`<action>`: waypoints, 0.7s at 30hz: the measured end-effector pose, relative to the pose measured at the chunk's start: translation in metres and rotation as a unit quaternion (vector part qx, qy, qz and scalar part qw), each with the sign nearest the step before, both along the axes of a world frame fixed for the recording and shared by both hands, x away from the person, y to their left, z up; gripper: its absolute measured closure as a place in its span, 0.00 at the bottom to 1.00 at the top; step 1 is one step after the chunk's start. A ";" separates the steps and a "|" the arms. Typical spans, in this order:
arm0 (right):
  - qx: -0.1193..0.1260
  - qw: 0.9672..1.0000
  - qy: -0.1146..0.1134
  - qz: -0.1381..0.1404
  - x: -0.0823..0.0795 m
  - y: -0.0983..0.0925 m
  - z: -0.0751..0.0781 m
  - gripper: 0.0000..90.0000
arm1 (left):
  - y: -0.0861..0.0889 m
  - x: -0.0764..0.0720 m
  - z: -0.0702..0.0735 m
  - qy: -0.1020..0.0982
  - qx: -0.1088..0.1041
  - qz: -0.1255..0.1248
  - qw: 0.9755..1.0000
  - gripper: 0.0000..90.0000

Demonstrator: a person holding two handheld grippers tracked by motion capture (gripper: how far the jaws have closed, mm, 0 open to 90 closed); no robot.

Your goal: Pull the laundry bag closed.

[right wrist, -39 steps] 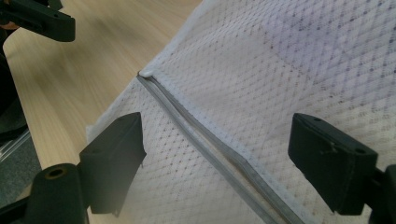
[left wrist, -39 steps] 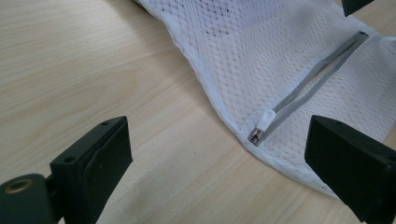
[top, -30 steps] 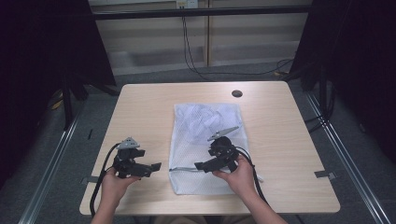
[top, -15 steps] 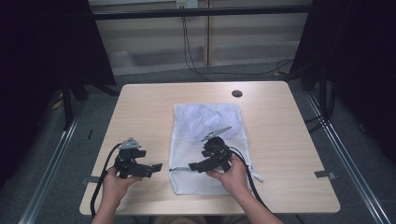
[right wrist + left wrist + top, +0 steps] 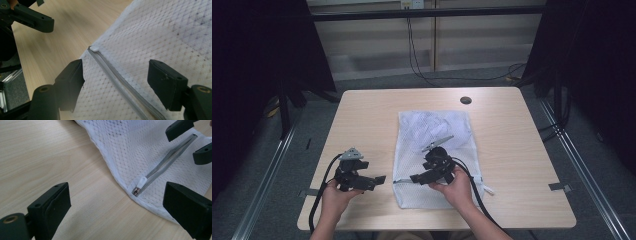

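Left gripper [image 5: 379, 179]: held over bare table [image 5: 362, 115] at the bag's 9 o'clock; unmoved since the earlier frames; jaws wide, nothing gripped.
Mesh bag [image 5: 432, 135]: white netting, rectangular, laid flat at mid-table; zip [image 5: 165, 165] run along its near edge, pull [image 5: 140, 183] at the left corner.
Right gripper [image 5: 414, 177]: shifted slightly left since a second ago; jaws just narrowed, set astride the zip, not pressed on it.
Room: bare wood left at 9 and 3 o'clock of the bag.
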State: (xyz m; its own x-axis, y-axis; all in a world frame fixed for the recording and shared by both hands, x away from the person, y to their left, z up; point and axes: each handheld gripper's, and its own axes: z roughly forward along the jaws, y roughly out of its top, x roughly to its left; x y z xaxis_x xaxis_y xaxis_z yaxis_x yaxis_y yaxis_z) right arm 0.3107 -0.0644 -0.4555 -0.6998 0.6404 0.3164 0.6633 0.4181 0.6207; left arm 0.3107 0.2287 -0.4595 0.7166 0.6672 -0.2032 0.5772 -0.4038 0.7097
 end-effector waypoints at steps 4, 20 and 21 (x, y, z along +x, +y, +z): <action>0.009 1.000 0.001 0.002 0.002 0.003 -0.002 0.34 | 0.001 0.000 0.000 0.001 -0.001 -0.001 1.000 0.08; 0.015 1.000 0.024 0.012 0.008 0.016 -0.005 0.44 | 0.002 0.000 0.000 0.003 -0.005 0.001 1.000 0.09; 0.015 1.000 0.024 0.012 0.008 0.016 -0.005 0.44 | 0.002 0.000 0.000 0.003 -0.005 0.001 1.000 0.09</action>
